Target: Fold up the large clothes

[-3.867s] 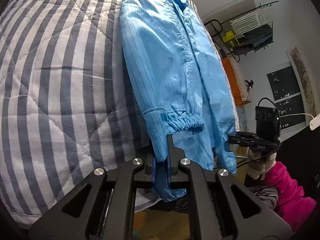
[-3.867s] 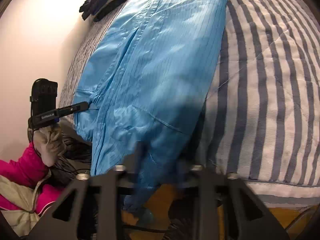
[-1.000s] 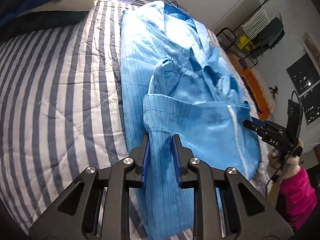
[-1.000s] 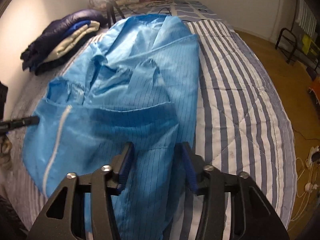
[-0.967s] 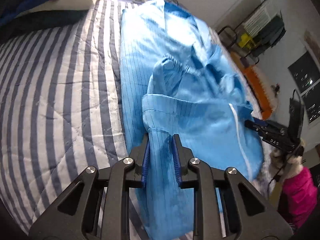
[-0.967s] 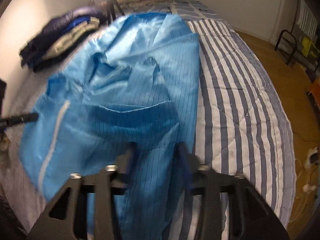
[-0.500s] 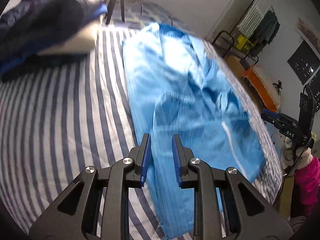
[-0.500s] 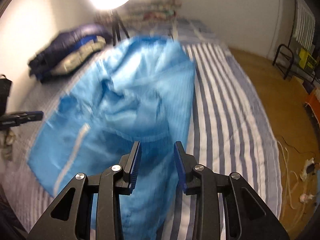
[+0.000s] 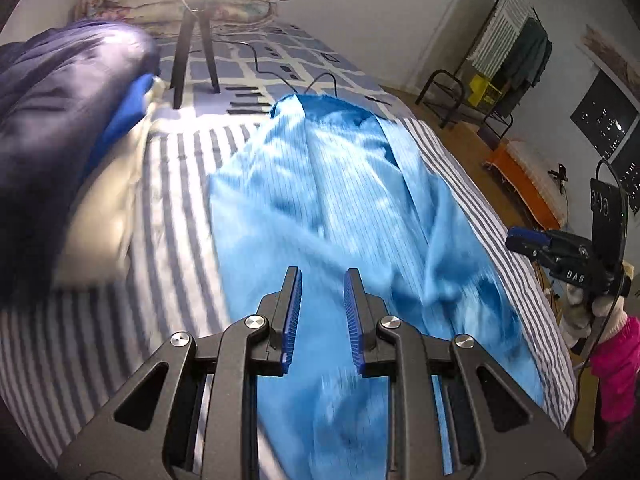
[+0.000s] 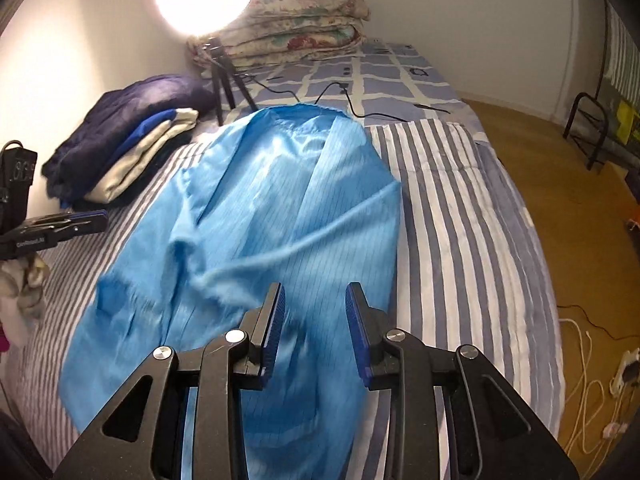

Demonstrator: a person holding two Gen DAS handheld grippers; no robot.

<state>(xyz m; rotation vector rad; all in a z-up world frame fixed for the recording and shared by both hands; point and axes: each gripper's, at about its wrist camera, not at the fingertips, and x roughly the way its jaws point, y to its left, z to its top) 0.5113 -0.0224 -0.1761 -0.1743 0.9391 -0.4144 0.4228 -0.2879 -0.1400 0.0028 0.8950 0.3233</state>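
Observation:
A large light-blue pinstriped garment [image 9: 340, 208] lies lengthwise on the striped bed, folded over itself and rumpled; it also shows in the right wrist view [image 10: 256, 240]. My left gripper [image 9: 320, 280] is open and empty, held above the garment's near part. My right gripper [image 10: 314, 296] is open and empty, above the garment's near right edge. Each gripper appears in the other's view: the right one [image 9: 520, 238] at the bed's right side, the left one [image 10: 96, 216] at the left.
The grey-and-white striped quilt [image 10: 452, 240] covers the bed. A stack of folded dark-blue and cream clothes [image 10: 132, 140] lies at the left. A ring light on a tripod [image 10: 224, 76] and folded floral blankets [image 10: 292, 28] stand at the head. Wooden floor [image 10: 560, 160] lies right.
Both grippers carried the garment's lower end up over its upper part, then opened and let go. They have since lifted away, and the cloth has dropped onto the bed.

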